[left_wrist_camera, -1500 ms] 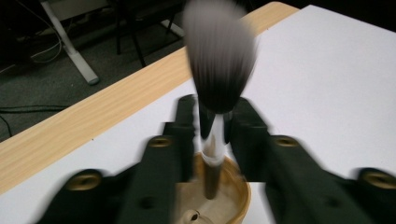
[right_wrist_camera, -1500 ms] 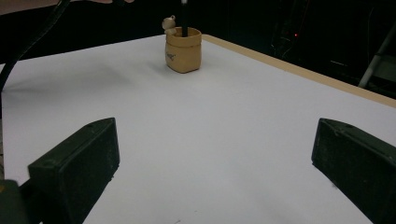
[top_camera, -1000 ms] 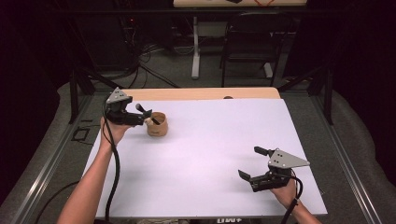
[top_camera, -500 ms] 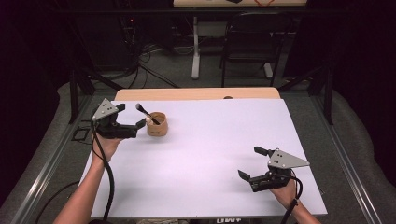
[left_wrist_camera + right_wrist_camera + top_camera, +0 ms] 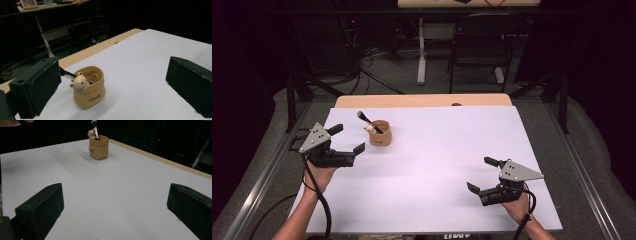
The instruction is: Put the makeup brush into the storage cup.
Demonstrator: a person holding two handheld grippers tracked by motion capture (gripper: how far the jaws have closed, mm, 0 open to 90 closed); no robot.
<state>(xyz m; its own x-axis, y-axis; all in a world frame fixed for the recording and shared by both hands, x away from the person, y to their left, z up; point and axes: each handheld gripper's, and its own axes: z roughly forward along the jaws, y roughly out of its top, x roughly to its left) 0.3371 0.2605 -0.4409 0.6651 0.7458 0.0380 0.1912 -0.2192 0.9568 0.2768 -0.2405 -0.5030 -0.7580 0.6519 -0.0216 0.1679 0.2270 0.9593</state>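
A tan cup (image 5: 380, 135) with a small bear figure on its rim stands on the white table top (image 5: 437, 150) at the back left. A black-handled brush (image 5: 363, 118) leans out of the cup to the left. My left gripper (image 5: 347, 139) is open and empty, just left of the cup and clear of it. In the left gripper view the cup (image 5: 89, 93) and its bear (image 5: 79, 82) stand between the wide-apart jaws of that gripper (image 5: 112, 75). My right gripper (image 5: 481, 174) is open and empty at the front right. In the right gripper view the cup (image 5: 99, 147) and brush (image 5: 95, 130) stand far ahead of that gripper (image 5: 115, 200).
A bare wooden strip (image 5: 422, 100) runs along the table's back edge. Beyond it stand a dark chair (image 5: 482, 45) and a desk leg (image 5: 422, 55) on a floor with cables. Metal rails (image 5: 262, 170) border the table on both sides.
My left gripper has drawn back from the cup and brush toward the front left, jaws still open. The brush stays in the cup. The right gripper has not moved.
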